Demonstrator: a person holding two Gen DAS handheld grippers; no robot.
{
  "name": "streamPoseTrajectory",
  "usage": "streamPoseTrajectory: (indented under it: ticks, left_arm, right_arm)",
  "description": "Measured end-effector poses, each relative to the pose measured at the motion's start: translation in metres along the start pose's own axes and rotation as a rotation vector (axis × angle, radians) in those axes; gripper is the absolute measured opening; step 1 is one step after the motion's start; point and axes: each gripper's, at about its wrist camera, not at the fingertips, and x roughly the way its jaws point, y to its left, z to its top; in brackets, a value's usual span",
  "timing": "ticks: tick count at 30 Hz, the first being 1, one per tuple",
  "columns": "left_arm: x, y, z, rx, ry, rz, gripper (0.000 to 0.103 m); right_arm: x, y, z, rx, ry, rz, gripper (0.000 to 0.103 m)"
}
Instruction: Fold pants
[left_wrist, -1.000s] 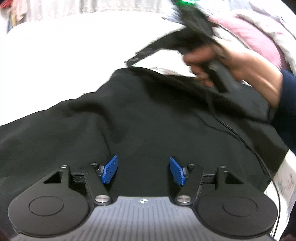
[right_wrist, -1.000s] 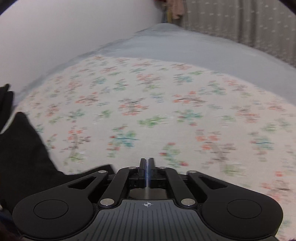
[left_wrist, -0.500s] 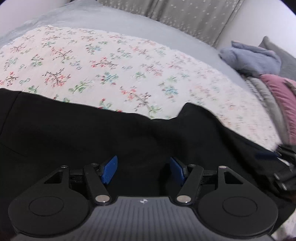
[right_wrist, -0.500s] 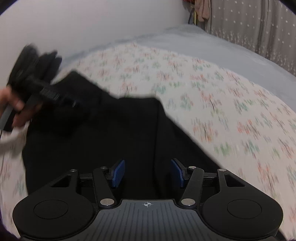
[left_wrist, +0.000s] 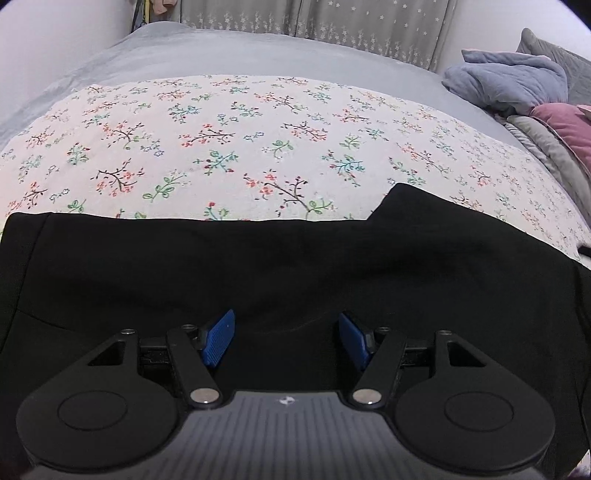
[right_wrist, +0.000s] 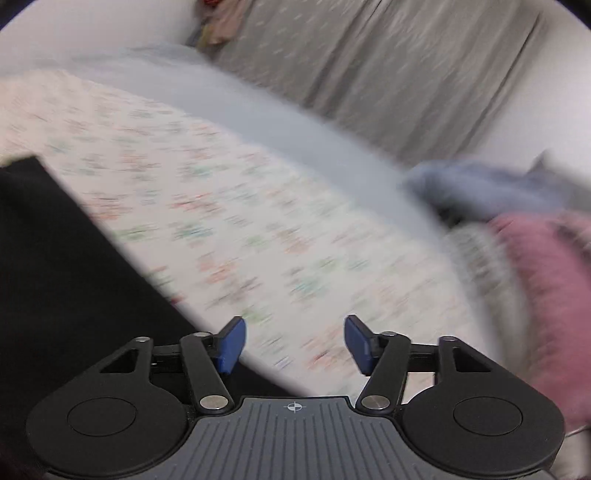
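Observation:
The black pants (left_wrist: 295, 266) lie spread flat across the near part of a flowered bedsheet (left_wrist: 229, 147), with a straight far edge and a raised corner at the right. My left gripper (left_wrist: 284, 339) hovers over the cloth, its blue pads apart and nothing between them. In the blurred right wrist view the pants (right_wrist: 55, 266) fill the left side. My right gripper (right_wrist: 293, 341) is over the flowered sheet (right_wrist: 258, 229) just past the pants' edge; its jaws are opening and hold nothing.
A grey blanket (left_wrist: 258, 48) covers the far part of the bed below a grey curtain (left_wrist: 332, 14). At the right lie a blue-grey bundle of clothes (left_wrist: 509, 81) and a pink one (left_wrist: 565, 125). A white wall stands at the left.
The right gripper went from shut to open and swung right, off the pants toward the pile of clothes. The left gripper's view turned to the sheet; the other hand and device left it.

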Motion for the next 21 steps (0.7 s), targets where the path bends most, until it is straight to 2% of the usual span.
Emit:
streamPoseTrajectory:
  ticks: [4, 5, 6, 7, 8, 12, 16, 21]
  left_arm:
    - [-0.002, 0.001, 0.0, 0.006, 0.01, 0.017, 0.072]
    - [-0.002, 0.001, 0.0, 0.012, 0.011, 0.021, 0.072]
    - [-0.002, 0.002, 0.0, 0.016, 0.011, 0.024, 0.072]
    - [-0.003, 0.003, -0.001, 0.016, 0.011, 0.024, 0.072]
    - [-0.003, 0.003, -0.001, 0.015, 0.01, 0.024, 0.072]
    - [-0.005, 0.007, -0.002, 0.011, 0.008, 0.032, 0.072]
    - [-0.008, 0.01, -0.003, 0.002, 0.002, 0.034, 0.072]
    - [-0.008, 0.005, -0.003, 0.016, -0.005, 0.056, 0.072]
  right_arm:
    - [-0.014, -0.022, -0.012, 0.06, 0.066, 0.19, 0.07]
    - [-0.01, -0.026, -0.02, 0.081, 0.096, 0.25, 0.07]
    - [-0.001, -0.03, -0.027, 0.097, 0.158, 0.272, 0.069]
    - [0.011, -0.031, -0.036, 0.091, 0.23, 0.206, 0.073]
    - [0.017, -0.035, -0.044, 0.099, 0.255, 0.137, 0.083]
    - [-0.001, -0.093, -0.057, 0.268, 0.221, -0.047, 0.085]
    - [-0.031, -0.147, -0.089, 0.448, 0.185, 0.081, 0.085]
    - [-0.054, -0.177, -0.139, 0.467, 0.247, 0.068, 0.084]
